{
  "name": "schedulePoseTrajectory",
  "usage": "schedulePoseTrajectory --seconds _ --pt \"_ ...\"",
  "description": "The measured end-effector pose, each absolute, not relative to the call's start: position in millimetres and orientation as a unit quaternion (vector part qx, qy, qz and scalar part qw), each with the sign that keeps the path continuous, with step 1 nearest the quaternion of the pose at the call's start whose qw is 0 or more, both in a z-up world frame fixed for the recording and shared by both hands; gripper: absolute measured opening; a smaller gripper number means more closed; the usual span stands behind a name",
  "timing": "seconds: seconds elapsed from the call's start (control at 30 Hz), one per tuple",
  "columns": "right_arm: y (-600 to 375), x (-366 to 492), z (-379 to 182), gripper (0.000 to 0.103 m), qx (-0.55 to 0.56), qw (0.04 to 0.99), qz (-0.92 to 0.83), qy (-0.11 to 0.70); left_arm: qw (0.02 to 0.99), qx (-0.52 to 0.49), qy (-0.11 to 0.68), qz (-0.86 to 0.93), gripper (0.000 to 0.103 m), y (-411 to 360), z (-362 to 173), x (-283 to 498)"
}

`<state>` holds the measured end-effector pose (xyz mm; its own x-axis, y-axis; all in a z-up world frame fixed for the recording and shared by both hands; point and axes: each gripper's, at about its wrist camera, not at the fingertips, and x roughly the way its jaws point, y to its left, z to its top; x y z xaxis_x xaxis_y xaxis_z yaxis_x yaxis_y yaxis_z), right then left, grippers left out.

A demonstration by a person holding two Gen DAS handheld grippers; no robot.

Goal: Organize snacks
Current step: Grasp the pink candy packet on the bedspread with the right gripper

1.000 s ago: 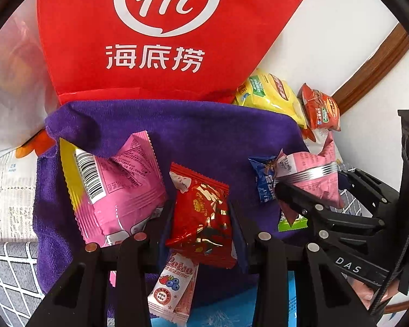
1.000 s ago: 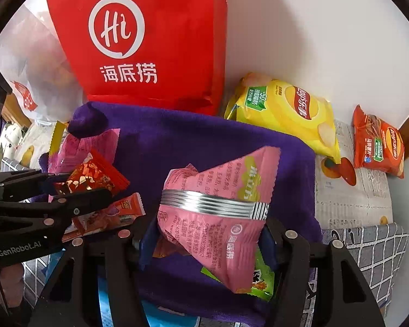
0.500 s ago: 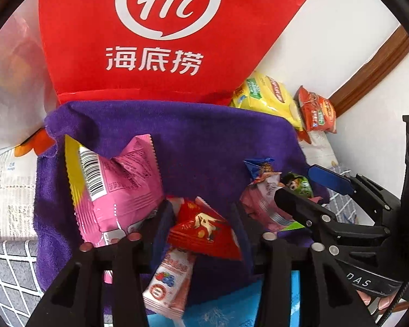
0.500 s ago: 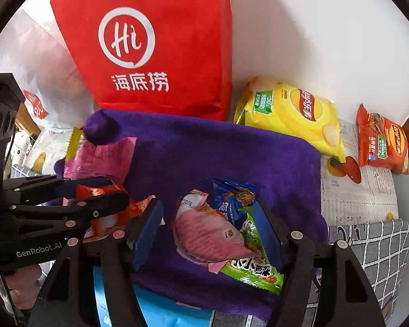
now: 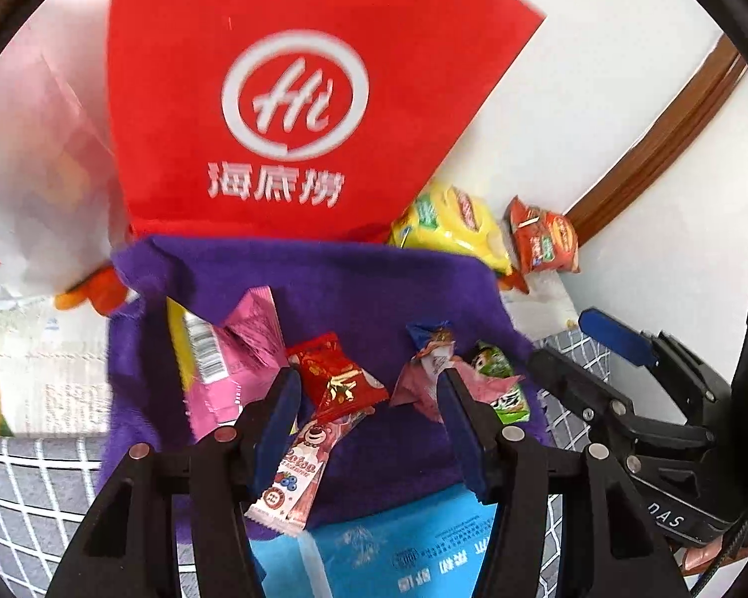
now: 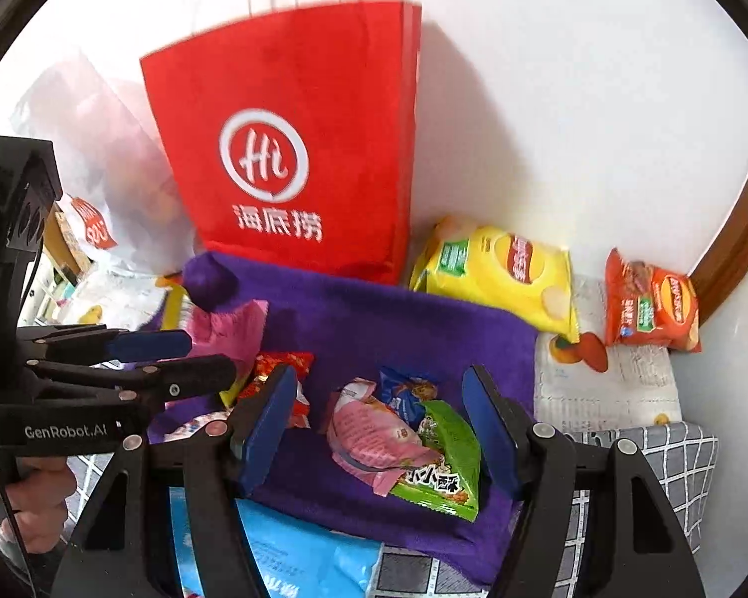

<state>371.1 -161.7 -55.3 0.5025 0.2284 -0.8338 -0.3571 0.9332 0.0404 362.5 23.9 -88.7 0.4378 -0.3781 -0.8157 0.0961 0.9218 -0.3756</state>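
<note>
A purple towel (image 5: pixel 354 294) (image 6: pixel 404 319) holds the snacks. On its left lie a large pink packet (image 5: pixel 234 364), a small red packet (image 5: pixel 336 376) and a pink bear-print bar (image 5: pixel 299 468). On its right lie a pink packet (image 6: pixel 374 438), a blue packet (image 6: pixel 406 393) and a green packet (image 6: pixel 439 458). My left gripper (image 5: pixel 369 388) is open and empty above the red packet. My right gripper (image 6: pixel 379 398) is open and empty above the pink packet. The left gripper also shows in the right wrist view (image 6: pixel 194 356).
A red paper bag (image 6: pixel 294 149) stands against the wall behind the towel. A yellow chip bag (image 6: pixel 498 269) and an orange snack bag (image 6: pixel 653 309) lie at the back right. A blue pack (image 5: pixel 409 548) lies at the towel's near edge. A white plastic bag (image 5: pixel 35 189) sits left.
Both grippers opened and let go: the red packet now lies on the towel's left, the pink packet on the right pile. Both grippers drew back and up.
</note>
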Motion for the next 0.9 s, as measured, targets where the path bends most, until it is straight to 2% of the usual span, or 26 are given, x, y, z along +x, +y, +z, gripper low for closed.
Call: schedulePoseTrajectory --seconds 0.37,0.77,0.9 --pt "-172.6 301.8 -33.6 0.069 -0.039 0.878 0.152 0.453 0.860 -0.112 0.488 -0.099 0.055 41.8 -57.2 301.7" --pt "-182.0 209.0 -62.5 0.068 -0.019 0.863 0.151 0.482 0.853 -0.130 0.497 -0.098 0.055 59.4 -69.0 212.7" --pt "-177.8 189.1 -84.1 0.061 -0.011 0.850 0.158 0.503 0.853 -0.131 0.497 -0.093 0.055 64.4 -75.0 191.6"
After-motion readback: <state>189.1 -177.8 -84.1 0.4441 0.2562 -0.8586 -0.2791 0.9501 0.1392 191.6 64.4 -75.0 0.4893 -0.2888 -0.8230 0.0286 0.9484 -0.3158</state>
